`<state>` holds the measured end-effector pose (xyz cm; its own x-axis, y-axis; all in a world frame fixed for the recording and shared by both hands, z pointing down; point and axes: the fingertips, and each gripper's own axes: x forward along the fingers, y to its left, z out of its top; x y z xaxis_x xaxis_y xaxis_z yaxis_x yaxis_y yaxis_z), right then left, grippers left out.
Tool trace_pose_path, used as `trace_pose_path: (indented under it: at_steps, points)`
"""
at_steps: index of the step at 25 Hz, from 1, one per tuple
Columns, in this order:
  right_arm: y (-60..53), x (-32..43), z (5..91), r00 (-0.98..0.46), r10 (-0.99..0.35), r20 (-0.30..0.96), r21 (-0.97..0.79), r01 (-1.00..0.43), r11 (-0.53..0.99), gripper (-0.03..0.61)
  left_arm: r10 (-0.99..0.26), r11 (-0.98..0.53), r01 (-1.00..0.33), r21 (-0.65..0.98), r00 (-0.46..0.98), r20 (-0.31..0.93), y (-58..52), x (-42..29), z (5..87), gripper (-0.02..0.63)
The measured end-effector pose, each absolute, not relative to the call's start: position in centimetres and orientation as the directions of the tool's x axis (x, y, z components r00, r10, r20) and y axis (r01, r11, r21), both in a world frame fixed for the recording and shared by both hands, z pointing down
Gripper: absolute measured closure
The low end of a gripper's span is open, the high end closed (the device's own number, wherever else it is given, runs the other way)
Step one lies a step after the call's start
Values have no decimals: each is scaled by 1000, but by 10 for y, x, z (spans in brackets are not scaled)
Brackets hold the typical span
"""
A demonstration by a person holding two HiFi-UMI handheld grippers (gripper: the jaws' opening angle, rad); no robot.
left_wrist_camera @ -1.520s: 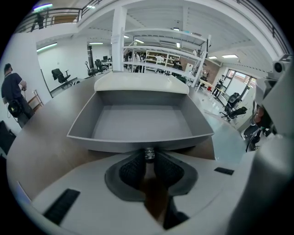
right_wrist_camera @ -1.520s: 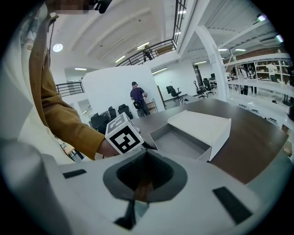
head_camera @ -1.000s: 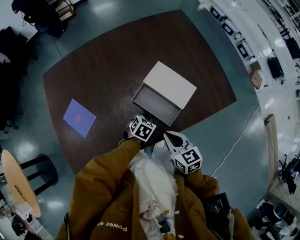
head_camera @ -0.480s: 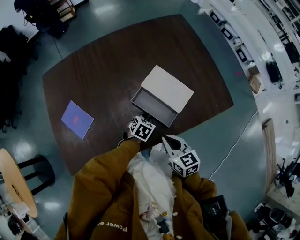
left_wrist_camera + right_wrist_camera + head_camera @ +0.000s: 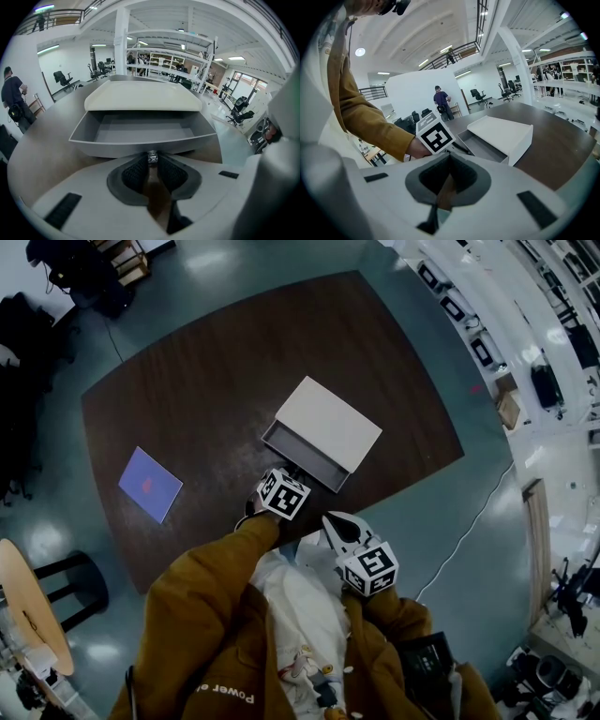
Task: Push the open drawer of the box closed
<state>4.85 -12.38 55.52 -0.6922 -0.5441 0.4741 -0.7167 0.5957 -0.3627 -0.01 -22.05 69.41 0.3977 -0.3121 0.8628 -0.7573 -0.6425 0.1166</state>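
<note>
Head view dim, blue-tinted; lamp glare patches on glossy floor (image 5: 211, 259), far left. Gripper views brighter, lit by ceiling lights (image 5: 236, 58) overhead; white box (image 5: 143, 96) top nearly washed out. Heavy fisheye bending, black corners, near foreground soft.

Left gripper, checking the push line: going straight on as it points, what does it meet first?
The drawer front, at the small knob that the left gripper pinches; the white box lies behind.

Open lab hall with shelving racks (image 5: 165, 59), office chairs (image 5: 61, 78), mezzanine (image 5: 454, 50)
</note>
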Motion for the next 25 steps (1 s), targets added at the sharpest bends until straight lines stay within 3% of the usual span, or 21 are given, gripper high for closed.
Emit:
trace_pose_path:
  at_steps: [25]
  points:
    - [-124, 75, 556, -666, -562, 490, -382, -744, 549, 578, -313, -671, -735, 97, 399, 862, -270, 30, 695, 544]
